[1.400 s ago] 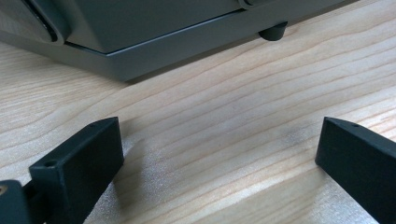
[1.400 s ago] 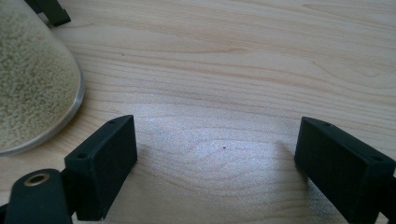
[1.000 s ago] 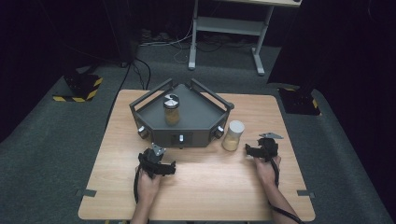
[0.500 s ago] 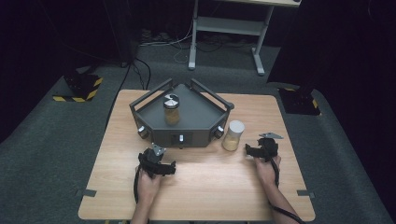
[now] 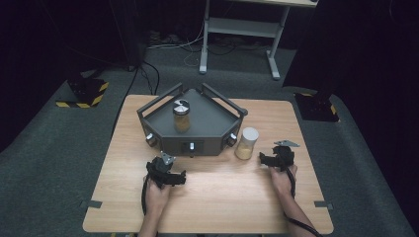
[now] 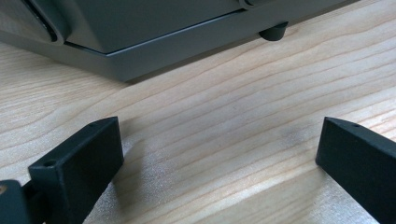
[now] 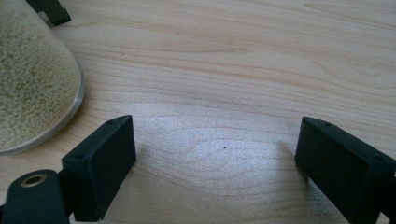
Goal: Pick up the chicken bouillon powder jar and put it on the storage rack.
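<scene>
My left gripper [image 5: 167, 170] [image 6: 219, 158] rests on the wooden table [image 5: 222, 192] just in front of the grey machine [image 5: 210, 126], open, with bare wood between its jaws. My right gripper [image 5: 270, 158] [image 7: 215, 158] lies to the right of a white-lidded jar [image 5: 246, 143] of pale grains. It is open with nothing between the jaws, which have just opened a little further. In the right gripper view the jar [image 7: 32, 79] stands close at the left, apart from the jaw. A silver-lidded jar [image 5: 181, 115] of amber contents stands on the machine's deck.
The grey machine's base [image 6: 154, 32] and a rubber foot [image 6: 274, 32] sit close ahead in the left gripper view. It has knobs on its front corners and raised rails. A trestle frame [image 5: 237, 29] and striped floor stands [image 5: 84, 94] lie beyond the table.
</scene>
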A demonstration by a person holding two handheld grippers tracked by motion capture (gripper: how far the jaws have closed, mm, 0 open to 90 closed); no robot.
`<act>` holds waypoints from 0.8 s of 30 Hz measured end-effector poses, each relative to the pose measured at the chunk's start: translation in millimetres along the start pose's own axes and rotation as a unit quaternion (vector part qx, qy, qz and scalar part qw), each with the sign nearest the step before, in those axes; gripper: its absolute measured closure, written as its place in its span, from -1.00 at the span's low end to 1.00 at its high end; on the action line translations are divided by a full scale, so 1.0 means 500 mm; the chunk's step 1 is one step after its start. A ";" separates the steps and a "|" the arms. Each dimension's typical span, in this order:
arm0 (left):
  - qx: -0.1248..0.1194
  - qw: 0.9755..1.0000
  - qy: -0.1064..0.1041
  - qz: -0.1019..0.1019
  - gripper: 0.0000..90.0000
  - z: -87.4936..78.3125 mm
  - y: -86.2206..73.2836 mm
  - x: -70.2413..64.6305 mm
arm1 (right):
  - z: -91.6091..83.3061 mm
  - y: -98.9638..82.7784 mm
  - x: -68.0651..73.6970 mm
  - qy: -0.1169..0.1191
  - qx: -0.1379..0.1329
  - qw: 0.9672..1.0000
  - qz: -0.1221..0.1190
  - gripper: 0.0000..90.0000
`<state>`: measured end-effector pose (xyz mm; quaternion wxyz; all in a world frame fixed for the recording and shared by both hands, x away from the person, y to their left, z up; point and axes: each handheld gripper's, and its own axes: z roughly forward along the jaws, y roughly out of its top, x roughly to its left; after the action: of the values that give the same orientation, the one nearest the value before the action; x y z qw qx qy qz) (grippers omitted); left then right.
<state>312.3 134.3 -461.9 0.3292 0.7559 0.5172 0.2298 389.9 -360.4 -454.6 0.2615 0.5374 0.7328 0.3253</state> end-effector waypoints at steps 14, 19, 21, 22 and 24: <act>0.000 1.000 0.000 -0.001 -0.99 0.000 0.000 0.000 | -0.001 0.004 -0.007 0.014 0.010 1.000 0.002 -0.95; 0.000 1.000 0.000 -0.002 -0.99 0.000 0.000 0.000 | -0.015 -0.001 -0.017 0.025 0.009 1.000 0.002 -0.96; 0.000 1.000 0.000 -0.002 -0.99 0.000 0.000 0.000 | -0.023 -0.005 -0.018 0.025 0.004 1.000 0.000 -0.95; 0.000 1.000 0.001 -0.002 -0.99 0.000 0.000 0.000 | -0.026 -0.007 -0.019 0.028 0.003 1.000 0.000 -0.95; 0.000 1.000 0.001 -0.002 -0.99 0.000 0.000 0.000 | -0.030 -0.008 -0.020 0.031 0.001 1.000 -0.003 -0.94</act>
<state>312.4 134.3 -462.0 0.3295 0.7546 0.5188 0.2298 379.2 -373.7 -447.6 0.2390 0.5256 0.7423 0.3402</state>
